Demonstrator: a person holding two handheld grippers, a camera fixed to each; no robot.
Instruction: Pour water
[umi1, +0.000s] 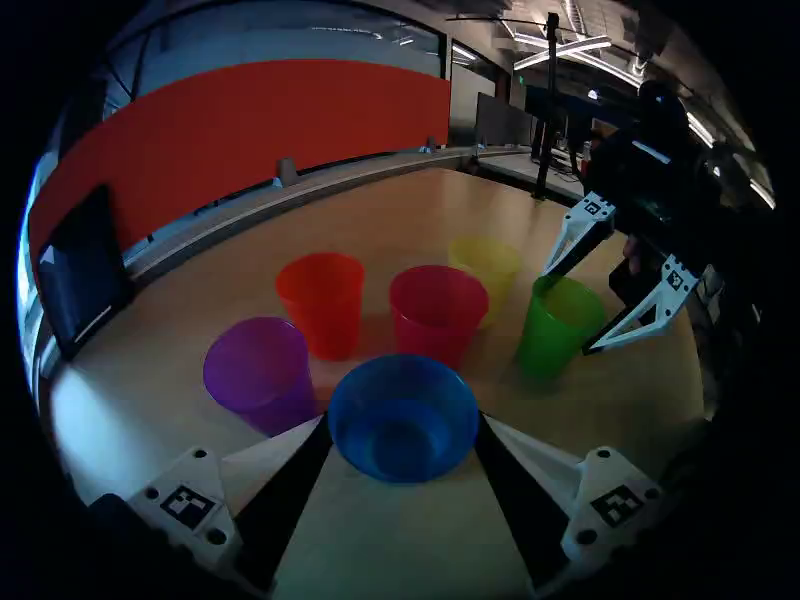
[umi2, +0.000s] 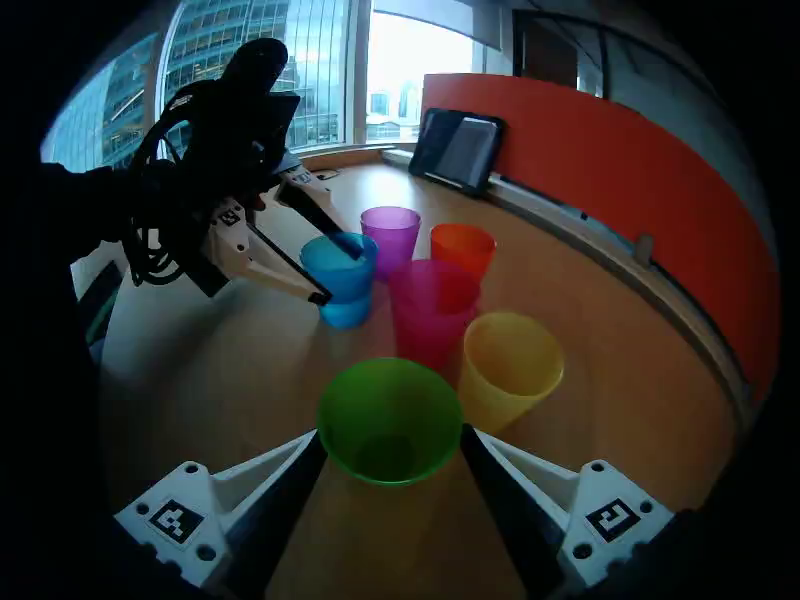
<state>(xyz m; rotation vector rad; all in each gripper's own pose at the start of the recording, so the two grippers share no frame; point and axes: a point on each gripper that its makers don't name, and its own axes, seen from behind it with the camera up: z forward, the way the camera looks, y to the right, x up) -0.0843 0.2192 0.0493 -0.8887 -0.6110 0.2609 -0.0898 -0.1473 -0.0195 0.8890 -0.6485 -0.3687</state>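
Observation:
Six plastic cups stand close together on a wooden table (umi1: 420, 205). My left gripper (umi1: 403, 425) is shut on the blue cup (umi1: 403, 400), a finger pressing each side. Behind it stand the purple cup (umi1: 258, 372), orange cup (umi1: 322, 300), red cup (umi1: 437, 310) and yellow cup (umi1: 486, 262). My right gripper (umi2: 390, 435) is shut on the green cup (umi2: 390, 415), which looks empty. In the right gripper view the left gripper (umi2: 338, 268) grips the blue cup (umi2: 345, 285) farther off, held by a dark-sleeved hand (umi2: 215, 130). I cannot tell whether the blue cup holds water.
A dark tablet (umi2: 462, 150) leans against the ledge below the orange wall panel (umi2: 640, 170). Windows (umi2: 300, 60) run behind the far table edge. A black pole (umi1: 548, 100) stands at the table's far end. Bare tabletop (umi2: 200, 370) lies to the left of the green cup.

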